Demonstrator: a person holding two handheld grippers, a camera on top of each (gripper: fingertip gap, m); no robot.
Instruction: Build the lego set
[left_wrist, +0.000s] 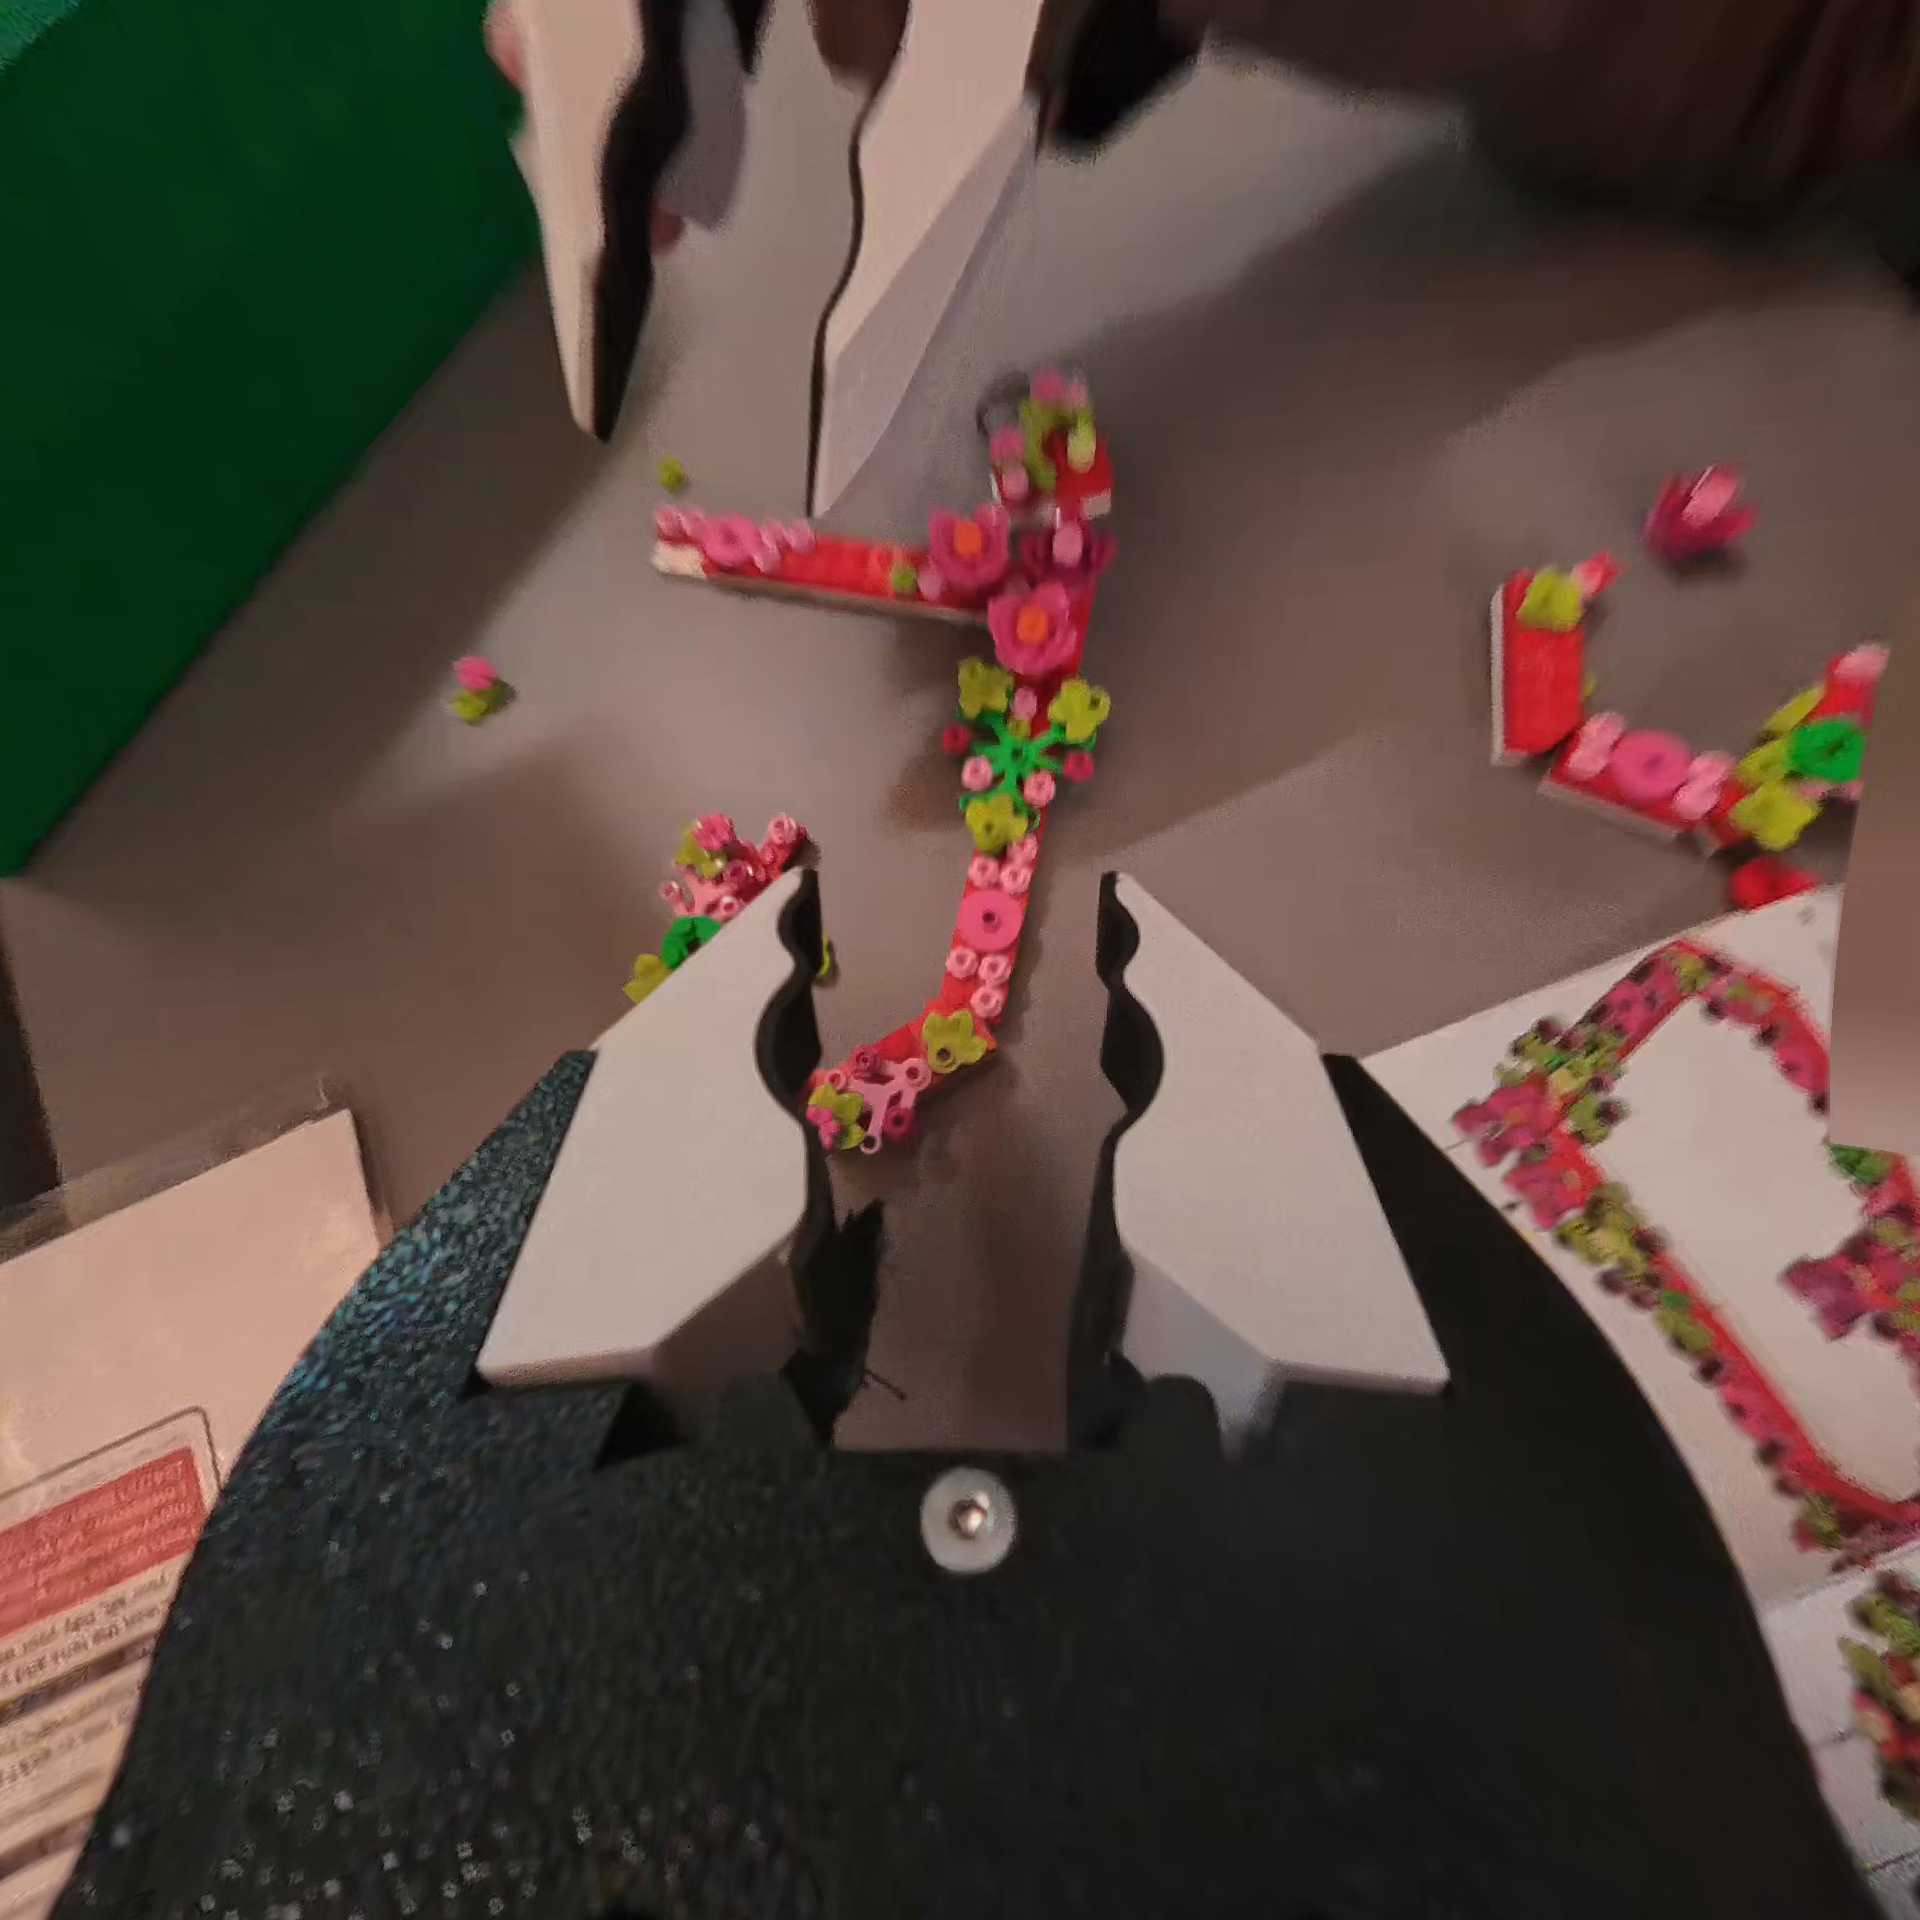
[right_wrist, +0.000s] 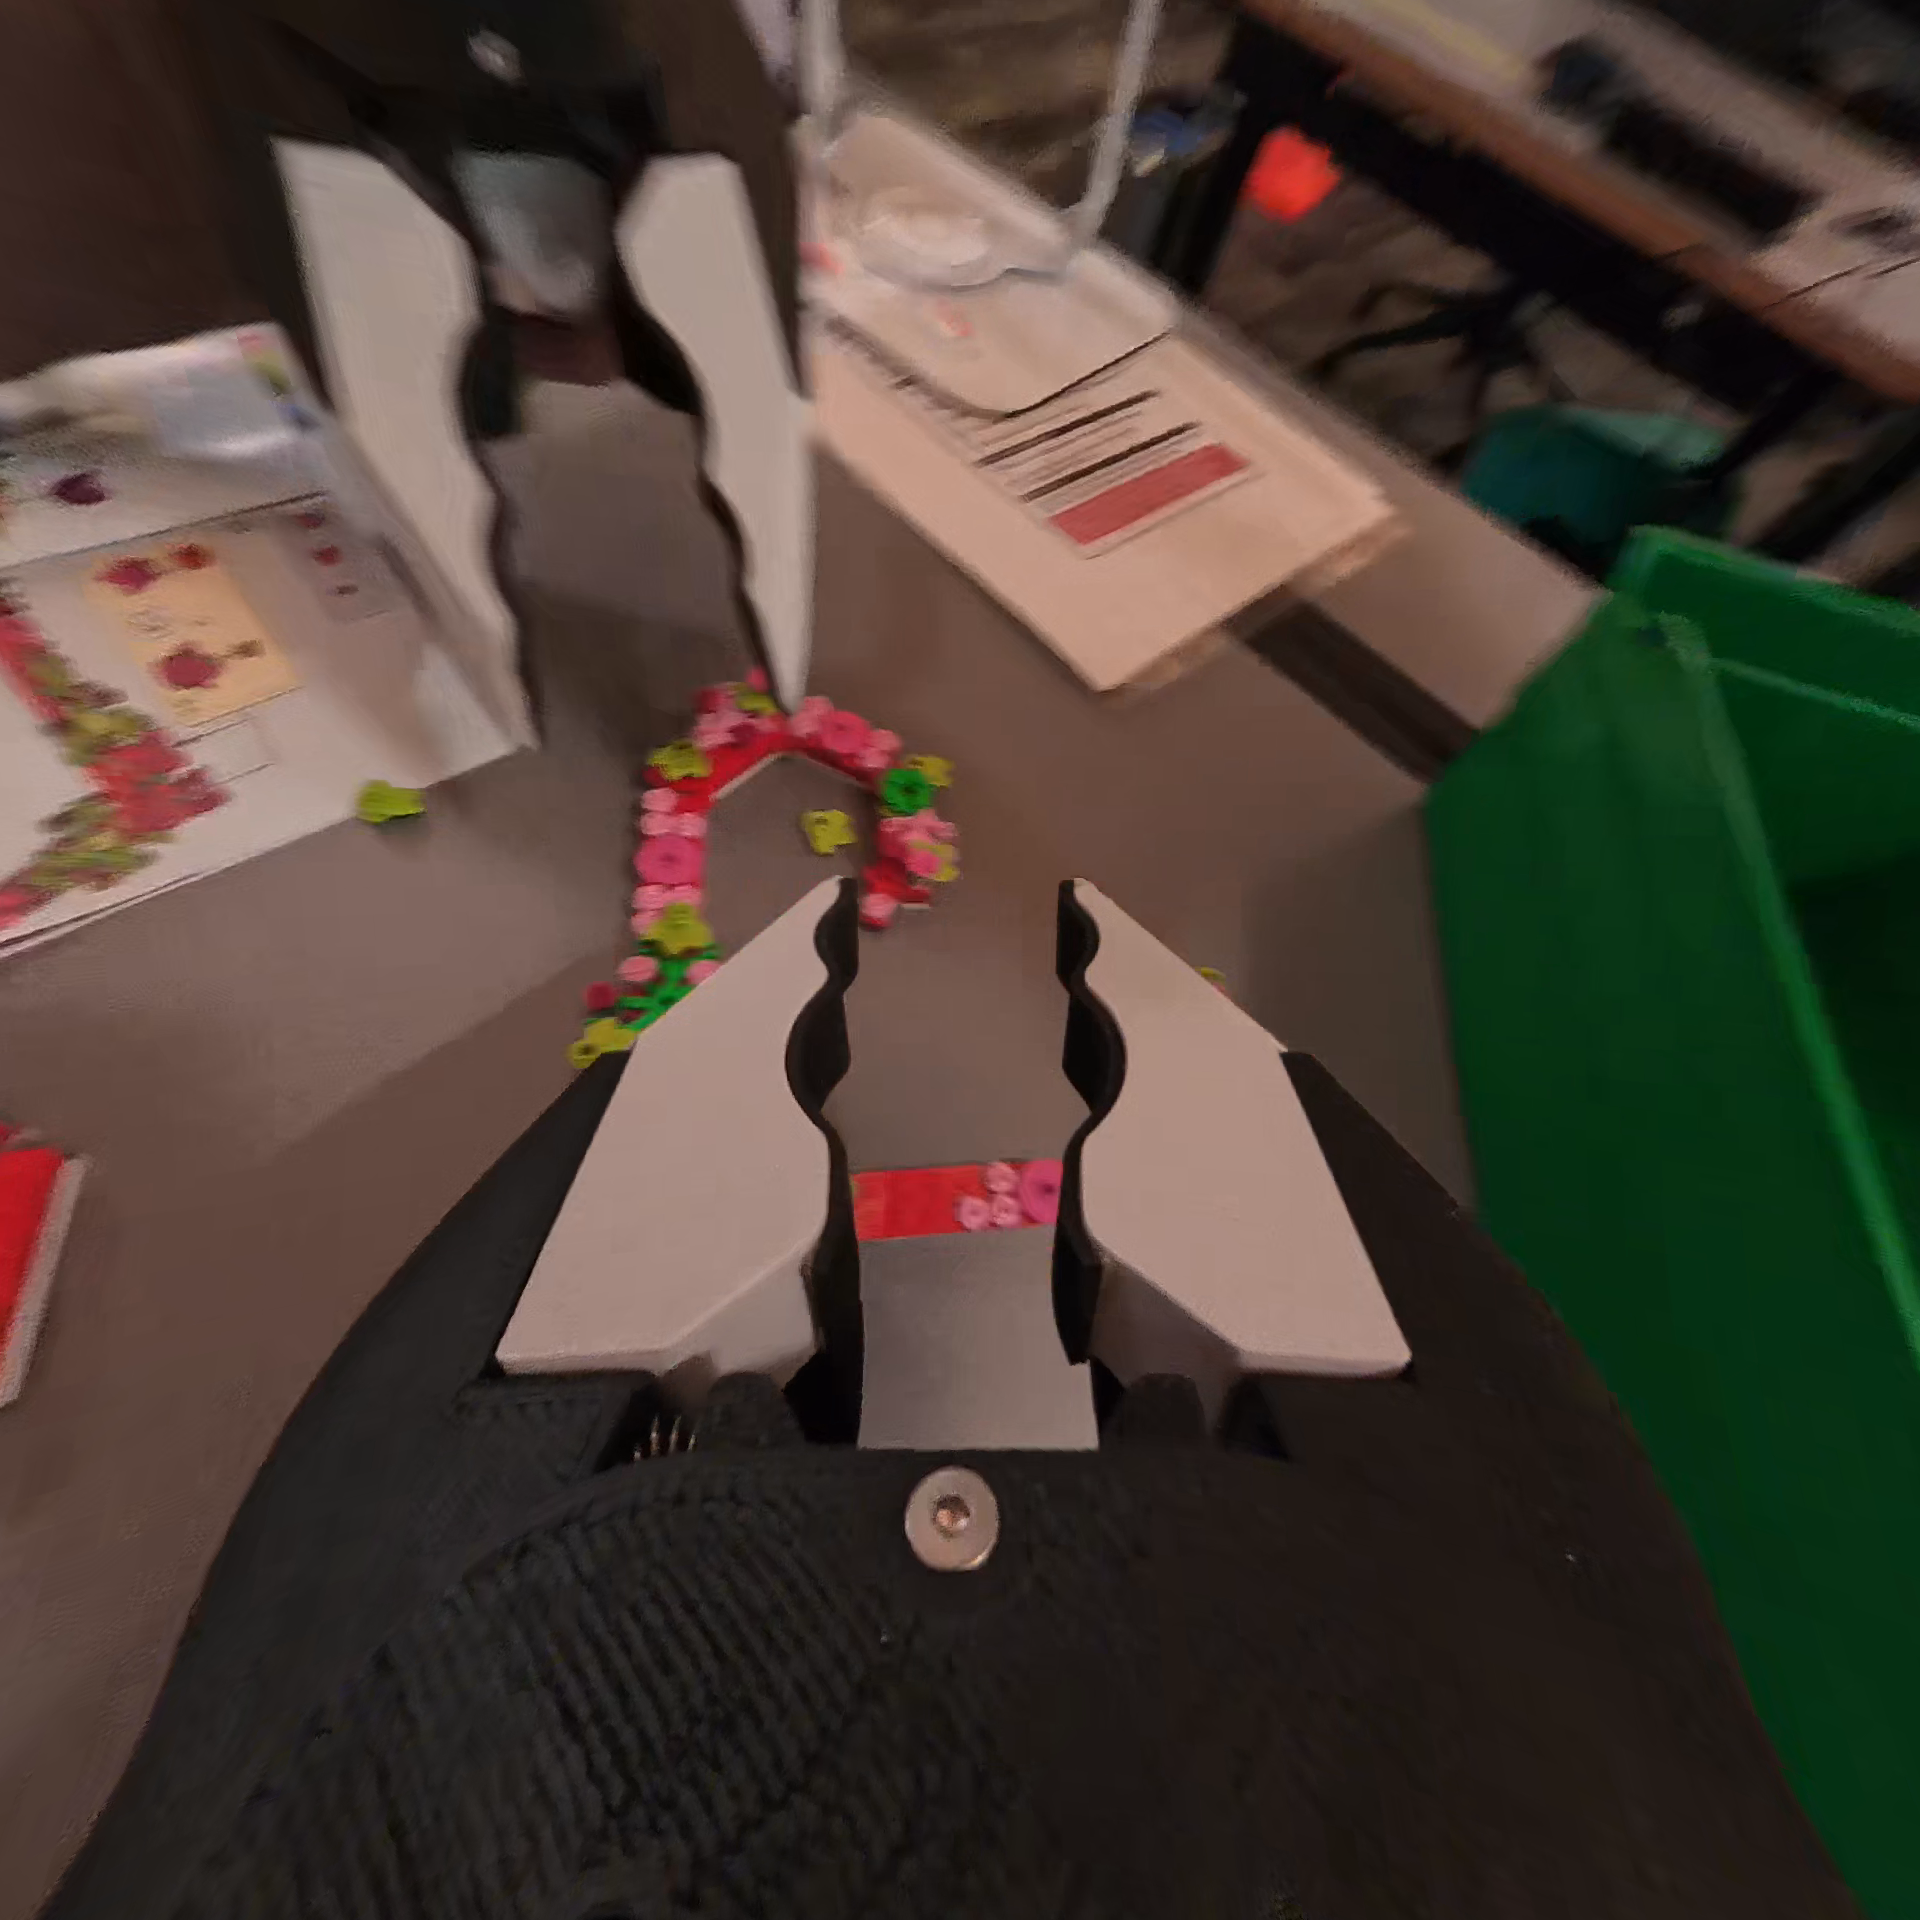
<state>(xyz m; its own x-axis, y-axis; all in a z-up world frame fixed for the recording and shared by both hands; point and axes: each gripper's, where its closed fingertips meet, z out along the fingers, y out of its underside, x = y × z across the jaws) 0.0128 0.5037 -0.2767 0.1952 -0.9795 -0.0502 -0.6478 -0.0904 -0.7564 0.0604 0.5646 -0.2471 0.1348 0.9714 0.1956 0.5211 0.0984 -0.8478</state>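
- Two grippers, both spread wide and holding nothing: left gripper (left_wrist: 961, 883) and right gripper (right_wrist: 956, 883), each hovering above a grey-brown table (left_wrist: 260, 883).
- Straight ahead between the left fingertips, flat on the table: a long red lego strip (left_wrist: 1003, 831) studded with pink flowers and lime and green leaves, its curled near end just inside the gap, its far end joined to a side branch running left.
- Partly hidden behind the left finger (left_wrist: 686, 1143) of that gripper: a small cluster of pink and green pieces (left_wrist: 727, 873).
- Off to the right of those fingers: another red flowered segment (left_wrist: 1662, 748) and a loose pink blossom (left_wrist: 1699, 514), well apart from the strip.
- Beyond the right-hand finger, lower right: an open instruction booklet (left_wrist: 1662, 1195).
- Low between the right gripper's fingers: a short red piece with pink studs (right_wrist: 956, 1195), crossing the gap.
- Ahead of the right fingertips: the arched flowered strip, with one loose lime leaf (right_wrist: 828, 829) inside the arch and another (right_wrist: 390, 802) to the left.
- Farther out: a green bin (right_wrist: 1714, 1143) to the right, a white box (right_wrist: 1091, 499) ahead.
- Past the table edge: a blurred, cluttered room with another table (right_wrist: 1558, 156).
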